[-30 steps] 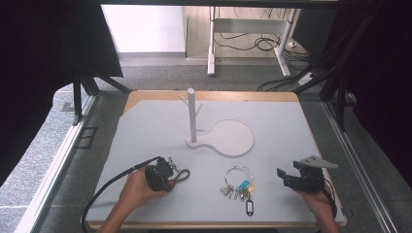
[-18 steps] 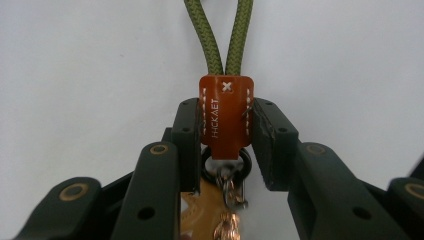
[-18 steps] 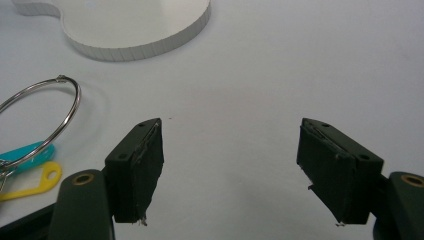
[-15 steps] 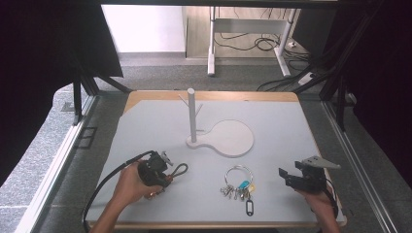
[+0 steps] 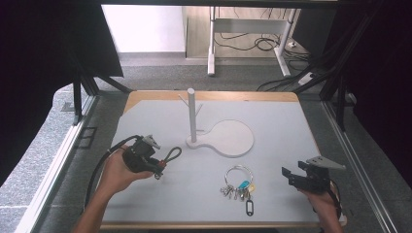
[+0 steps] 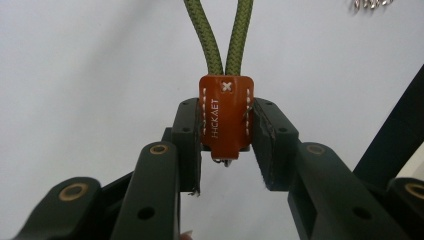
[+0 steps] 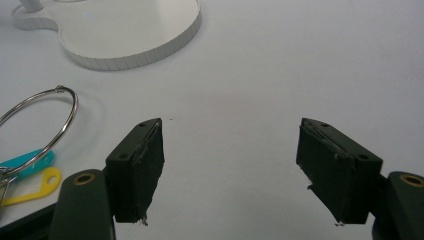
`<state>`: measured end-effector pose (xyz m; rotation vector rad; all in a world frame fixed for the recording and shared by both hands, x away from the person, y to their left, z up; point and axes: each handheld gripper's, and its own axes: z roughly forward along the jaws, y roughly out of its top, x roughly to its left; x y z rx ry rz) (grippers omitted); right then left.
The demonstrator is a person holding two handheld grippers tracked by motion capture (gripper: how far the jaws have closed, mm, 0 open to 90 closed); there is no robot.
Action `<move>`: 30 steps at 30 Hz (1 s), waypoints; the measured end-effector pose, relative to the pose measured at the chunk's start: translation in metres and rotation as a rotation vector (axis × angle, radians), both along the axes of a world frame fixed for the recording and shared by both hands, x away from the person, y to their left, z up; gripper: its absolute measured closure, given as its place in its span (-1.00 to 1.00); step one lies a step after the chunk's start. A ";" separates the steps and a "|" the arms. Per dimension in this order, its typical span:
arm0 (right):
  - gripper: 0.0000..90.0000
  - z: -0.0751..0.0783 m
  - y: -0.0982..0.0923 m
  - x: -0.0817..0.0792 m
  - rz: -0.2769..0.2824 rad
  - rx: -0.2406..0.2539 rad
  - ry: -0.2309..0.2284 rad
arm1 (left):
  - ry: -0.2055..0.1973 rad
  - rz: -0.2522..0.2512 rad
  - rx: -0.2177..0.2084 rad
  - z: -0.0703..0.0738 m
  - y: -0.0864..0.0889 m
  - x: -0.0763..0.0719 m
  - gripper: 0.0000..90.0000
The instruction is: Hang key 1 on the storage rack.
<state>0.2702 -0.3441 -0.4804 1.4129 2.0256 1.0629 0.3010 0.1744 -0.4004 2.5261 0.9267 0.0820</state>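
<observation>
Between the left claw's (image 6: 226, 145) jaws sits an orange leather tab (image 6: 226, 116), pinched at its sides, its green cord loop (image 6: 220, 36) reaching ahead above the worktop (image 5: 272, 116). Well ahead stands a white peg stand (image 5: 193, 118). The right claw (image 7: 242, 170) rests spread, empty, the key ring (image 7: 37, 117) to its left. With so narrow a pinch, the tab may slip out.
</observation>
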 end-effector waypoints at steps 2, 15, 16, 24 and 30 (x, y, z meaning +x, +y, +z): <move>-0.39 -0.001 0.000 0.000 0.000 0.000 0.002 | -0.004 0.002 -0.006 0.005 0.001 0.002 0.48; -0.38 -0.003 0.004 0.001 0.003 -0.011 0.005 | -0.034 0.011 -0.044 0.030 0.011 0.011 0.48; -0.38 -0.004 0.004 0.002 0.002 -0.008 0.008 | -0.037 0.009 -0.055 0.034 0.012 0.012 0.48; -0.38 -0.005 0.005 0.002 0.013 -0.013 0.000 | -0.040 0.015 -0.072 0.045 0.018 0.020 0.48; -0.38 -0.006 0.004 0.002 0.010 -0.011 0.006 | -0.050 0.017 -0.060 0.053 0.018 0.024 0.48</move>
